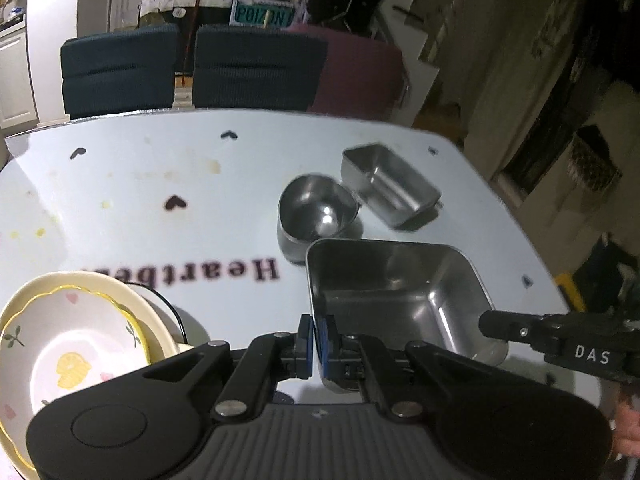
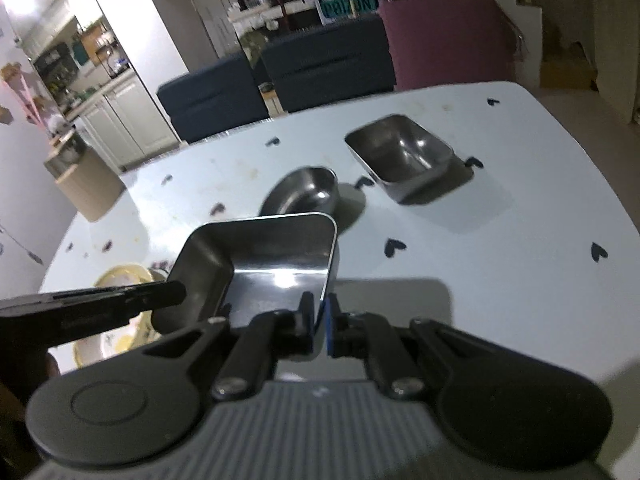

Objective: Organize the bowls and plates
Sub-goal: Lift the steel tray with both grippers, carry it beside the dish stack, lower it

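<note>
A large rectangular steel tray [image 1: 394,292] is held above the table by both grippers. My left gripper [image 1: 319,344] is shut on its left rim; my right gripper [image 2: 320,320] is shut on its right rim, and the tray [image 2: 264,256] fills the middle of the right wrist view. The right gripper's arm [image 1: 560,344] shows at the tray's right side, the left gripper's arm [image 2: 92,304] at its left. Beyond lie a rounded steel bowl [image 1: 316,212] [image 2: 304,192] and a smaller rectangular steel tray [image 1: 390,186] [image 2: 404,156]. Stacked ceramic plates with a lemon print [image 1: 72,352] [image 2: 116,280] sit at the left.
The white table [image 1: 160,184] with heart prints and the word "Heartbeat" carries everything. Dark blue chairs [image 1: 120,68] and a maroon one [image 1: 360,72] stand behind its far edge. A cardboard box [image 2: 88,184] stands off the table's left.
</note>
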`<action>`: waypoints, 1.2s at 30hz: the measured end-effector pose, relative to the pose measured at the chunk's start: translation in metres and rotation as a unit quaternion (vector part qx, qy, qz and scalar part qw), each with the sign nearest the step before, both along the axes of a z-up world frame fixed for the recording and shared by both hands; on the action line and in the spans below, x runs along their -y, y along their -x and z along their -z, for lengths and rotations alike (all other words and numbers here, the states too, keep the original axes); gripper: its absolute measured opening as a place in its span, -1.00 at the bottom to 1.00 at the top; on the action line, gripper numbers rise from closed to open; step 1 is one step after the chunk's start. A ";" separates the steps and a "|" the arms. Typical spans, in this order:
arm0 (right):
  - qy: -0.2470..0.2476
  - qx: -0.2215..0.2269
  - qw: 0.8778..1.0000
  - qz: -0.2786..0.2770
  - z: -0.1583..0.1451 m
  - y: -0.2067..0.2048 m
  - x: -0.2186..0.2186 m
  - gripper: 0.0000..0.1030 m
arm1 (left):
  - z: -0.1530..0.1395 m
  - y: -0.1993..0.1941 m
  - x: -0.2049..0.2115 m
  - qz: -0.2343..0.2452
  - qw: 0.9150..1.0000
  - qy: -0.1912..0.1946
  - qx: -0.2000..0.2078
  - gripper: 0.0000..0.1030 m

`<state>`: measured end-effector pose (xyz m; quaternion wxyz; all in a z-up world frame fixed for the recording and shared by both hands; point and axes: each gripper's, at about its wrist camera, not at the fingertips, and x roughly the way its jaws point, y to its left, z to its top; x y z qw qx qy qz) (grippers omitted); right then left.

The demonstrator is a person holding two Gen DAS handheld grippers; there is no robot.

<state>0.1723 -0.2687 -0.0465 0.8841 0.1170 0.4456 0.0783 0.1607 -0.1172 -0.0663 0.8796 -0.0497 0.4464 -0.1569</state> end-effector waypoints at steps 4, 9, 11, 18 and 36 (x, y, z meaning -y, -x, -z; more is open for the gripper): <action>0.016 -0.024 1.000 -0.003 0.013 -0.009 -0.003 -0.87 | 0.016 -0.005 0.011 0.005 0.999 -0.035 -0.014 -0.93; 0.031 -0.037 0.999 -0.007 0.024 -0.015 -0.006 -0.86 | 0.031 -0.006 0.022 0.019 0.998 -0.061 -0.028 -0.90; 0.034 -0.041 0.999 -0.005 0.026 -0.013 -0.005 -0.87 | 0.036 -0.006 0.027 0.027 0.997 -0.066 -0.033 -0.89; 0.055 -0.064 0.996 -0.003 0.036 -0.012 0.002 -0.87 | 0.043 -0.004 0.036 0.042 0.995 -0.086 -0.032 -0.88; 0.066 -0.070 0.995 -0.004 0.041 -0.021 -0.003 -0.87 | 0.052 -0.012 0.034 0.040 0.994 -0.097 -0.030 -0.86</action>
